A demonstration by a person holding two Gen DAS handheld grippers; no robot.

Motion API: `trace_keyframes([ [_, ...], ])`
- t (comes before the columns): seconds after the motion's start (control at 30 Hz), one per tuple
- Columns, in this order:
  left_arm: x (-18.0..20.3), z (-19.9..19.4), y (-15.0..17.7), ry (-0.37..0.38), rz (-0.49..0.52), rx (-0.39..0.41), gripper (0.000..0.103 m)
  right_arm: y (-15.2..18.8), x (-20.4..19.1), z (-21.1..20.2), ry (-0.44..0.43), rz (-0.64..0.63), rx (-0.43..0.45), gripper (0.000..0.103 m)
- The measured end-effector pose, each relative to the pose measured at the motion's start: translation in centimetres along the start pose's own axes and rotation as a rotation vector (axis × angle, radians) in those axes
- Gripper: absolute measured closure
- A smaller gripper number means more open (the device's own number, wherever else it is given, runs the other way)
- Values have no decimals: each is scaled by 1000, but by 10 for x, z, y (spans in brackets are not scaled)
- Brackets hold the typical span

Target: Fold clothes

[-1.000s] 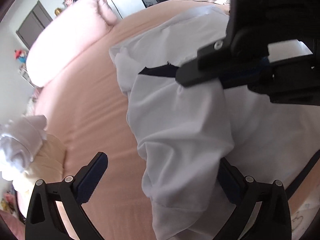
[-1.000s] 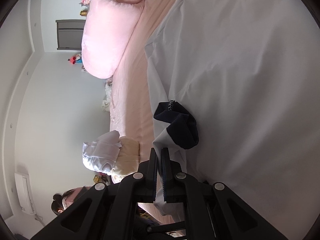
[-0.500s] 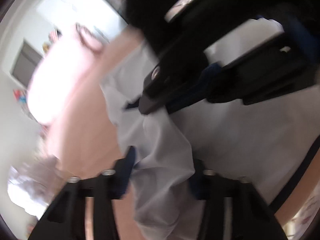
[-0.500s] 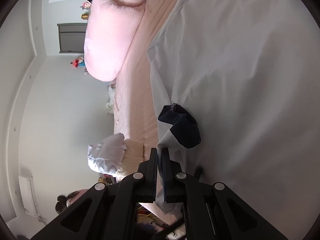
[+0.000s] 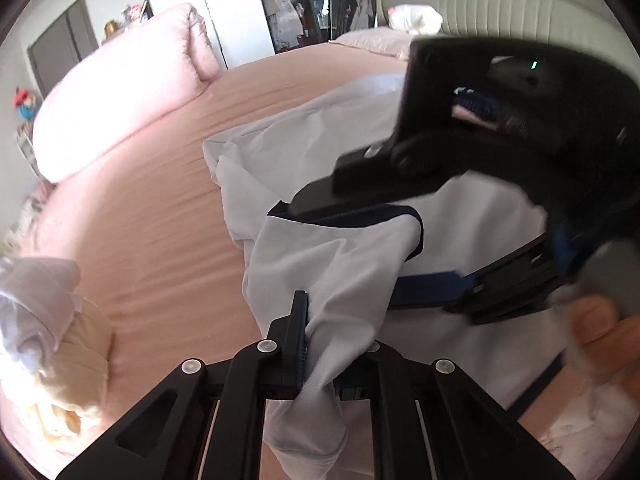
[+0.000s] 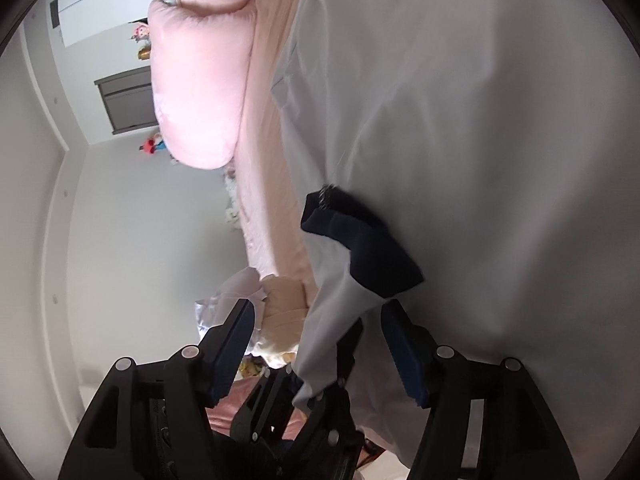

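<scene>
Left wrist view, nearest first: the left gripper (image 5: pixel 320 344) is clenched on a bunched fold of the white shirt (image 5: pixel 332 272), the cloth squeezed flat between its dark pads and hanging in a loose tail below them. I'd say the pinch sits on the sleeve so that this hand can carry it across the body of the garment. Just beyond, the right gripper (image 5: pixel 400 256) crosses the picture from the right, one finger above the sleeve's navy cuff (image 5: pixel 360 216) and one below, with a person's hand (image 5: pixel 600 328) blurred at the right edge.

In the right wrist view that gripper (image 6: pixel 316 344) has its jaws opening; the sleeve edge runs up between the blue pads (image 6: pixel 236 344), yet neither pad presses on it. It reads to me as a handover: one hand takes hold while the other lets go.

The shirt itself lies spread on the pink bed sheet (image 5: pixel 152 216), its far parts flat, only the near sleeve lifted. To the left at the bed's edge sits a small heap of white and cream clothes (image 5: pixel 52 344), probably waiting or already dealt with; I can't tell which. Farther back a rolled pink duvet (image 5: pixel 120 92) rests across the bed, and beyond it a dark wardrobe (image 5: pixel 312 4) with hanging garments.
</scene>
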State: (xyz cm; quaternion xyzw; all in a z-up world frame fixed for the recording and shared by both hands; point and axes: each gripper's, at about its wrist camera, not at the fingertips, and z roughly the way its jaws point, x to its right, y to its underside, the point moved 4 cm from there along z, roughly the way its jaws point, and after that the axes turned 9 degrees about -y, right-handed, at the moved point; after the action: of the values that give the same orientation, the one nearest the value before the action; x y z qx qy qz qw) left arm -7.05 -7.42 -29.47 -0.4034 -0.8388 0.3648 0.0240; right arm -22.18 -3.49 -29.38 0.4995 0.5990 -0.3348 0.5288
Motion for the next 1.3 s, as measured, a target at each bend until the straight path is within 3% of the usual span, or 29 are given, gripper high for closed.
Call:
trace_keyframes([
  [0.3,-1,5,17,41,30,-20,95,-4,-7,33,74,-88,-17,39],
  [0.37,-3,5,20,46,29,-19,95,-4,-12,35,116,-150,0,53],
  [0.43,-4,4,22,47,24,-21,95,-3,-13,36,181,-202,6,84],
  [0.47,-5,5,23,42,26,-25,95,-2,-13,37,216,-221,5,93],
  [0.5,-6,5,25,36,26,-27,95,-2,-12,38,244,-236,5,97],
  [0.6,-8,2,30,4,35,-27,94,0,-12,37,256,-244,20,98],
  [0.8,-1,1,48,-182,173,2,93,12,-28,20,306,-350,105,99],
  [0.9,-1,4,61,-230,197,-19,93,16,-32,11,331,-388,143,99],
  [1.17,-28,11,90,-209,111,-119,91,18,-7,-1,470,-325,137,99],
  [1.3,-33,30,55,-207,131,-114,91,27,-9,-5,517,-368,127,99],
])
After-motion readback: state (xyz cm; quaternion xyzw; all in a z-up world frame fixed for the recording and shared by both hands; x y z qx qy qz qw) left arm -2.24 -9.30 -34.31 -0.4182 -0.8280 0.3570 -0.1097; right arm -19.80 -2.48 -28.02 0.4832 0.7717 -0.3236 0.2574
